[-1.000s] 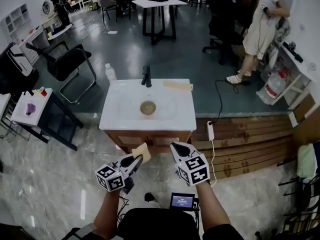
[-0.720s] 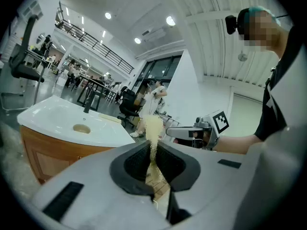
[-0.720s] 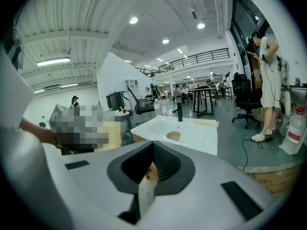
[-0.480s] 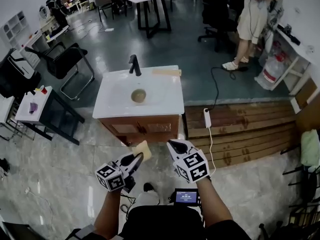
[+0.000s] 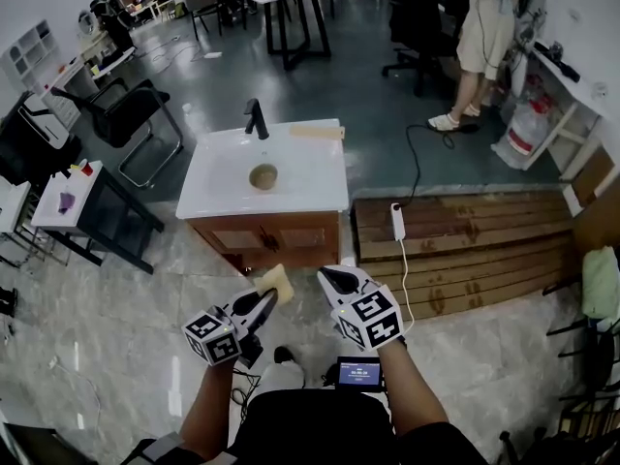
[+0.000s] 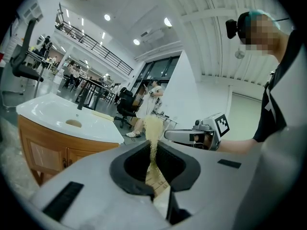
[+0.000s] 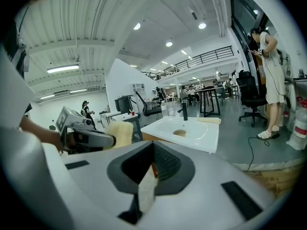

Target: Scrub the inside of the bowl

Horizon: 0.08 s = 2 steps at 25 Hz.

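Observation:
A small brown bowl (image 5: 263,175) sits in the basin of a white sink top (image 5: 315,187) on a wooden cabinet, well ahead of both grippers. My left gripper (image 5: 264,301) is shut on a yellow sponge (image 5: 275,281), held over the floor in front of the cabinet. In the left gripper view the sponge (image 6: 153,131) stands edge-on between the jaws. My right gripper (image 5: 326,279) hangs beside it, shut with nothing held. From the right gripper view, the bowl (image 7: 179,132) and sink top (image 7: 201,131) lie ahead, with the sponge (image 7: 120,134) at left.
A black faucet (image 5: 254,119) stands at the sink's back edge, a pale strip (image 5: 316,132) beside it. A wooden platform (image 5: 465,250) with a power strip (image 5: 397,223) lies to the right. A black chair (image 5: 131,114) and side table (image 5: 58,201) stand left. A person (image 5: 484,37) stands far right.
The sink cabinet has shifted up and left in the head view and looks a little farther off. Both grippers keep their pose, the sponge still in the left one.

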### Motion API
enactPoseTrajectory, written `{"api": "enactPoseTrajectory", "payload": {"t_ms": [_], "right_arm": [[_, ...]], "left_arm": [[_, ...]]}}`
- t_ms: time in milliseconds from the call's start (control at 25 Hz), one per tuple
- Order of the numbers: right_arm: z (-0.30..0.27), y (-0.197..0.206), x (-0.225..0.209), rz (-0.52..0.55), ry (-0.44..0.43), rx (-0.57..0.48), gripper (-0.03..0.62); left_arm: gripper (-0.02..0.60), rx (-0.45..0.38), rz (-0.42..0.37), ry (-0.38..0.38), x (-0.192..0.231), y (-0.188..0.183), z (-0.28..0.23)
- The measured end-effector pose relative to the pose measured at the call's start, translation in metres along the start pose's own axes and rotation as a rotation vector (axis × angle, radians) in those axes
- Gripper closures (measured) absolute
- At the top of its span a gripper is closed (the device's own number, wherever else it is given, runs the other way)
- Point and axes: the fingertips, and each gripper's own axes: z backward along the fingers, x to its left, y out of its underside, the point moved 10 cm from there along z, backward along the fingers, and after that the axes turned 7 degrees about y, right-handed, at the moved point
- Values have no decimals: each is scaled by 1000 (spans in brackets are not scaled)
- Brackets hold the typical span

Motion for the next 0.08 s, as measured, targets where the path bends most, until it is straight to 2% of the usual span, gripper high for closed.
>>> {"api": "enactPoseTrajectory", "payload": {"t_ms": [80], "right_arm": [[4, 0, -1, -7, 0, -7, 586]], "left_arm": [[557, -6, -4, 2, -3, -2, -1]]}}
